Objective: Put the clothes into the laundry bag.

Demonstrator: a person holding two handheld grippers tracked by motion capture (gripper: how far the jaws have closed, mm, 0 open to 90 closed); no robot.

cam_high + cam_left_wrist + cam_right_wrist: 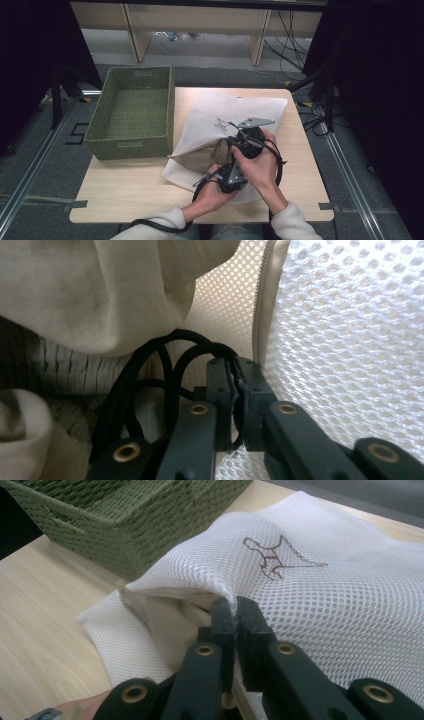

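Here, both claws on mesh bag (250, 107).

The bag (340, 610) is white mesh, dotted all over with small holes, with a brown outline figure (277, 555) stitched on it. Its zip edge (262, 300) is cream. The cloth (100, 295) inside is a plain pale beige, and ribbed grey-beige fabric (65, 375) lies under it. The cord (165, 370) is black. The basket (132, 112) is olive green with a woven pattern. The surface (125, 185) is light wood grain. Each hand-held gripper (234, 612) is black with brass-coloured rivets. The sleeves (295, 225) are off-white.
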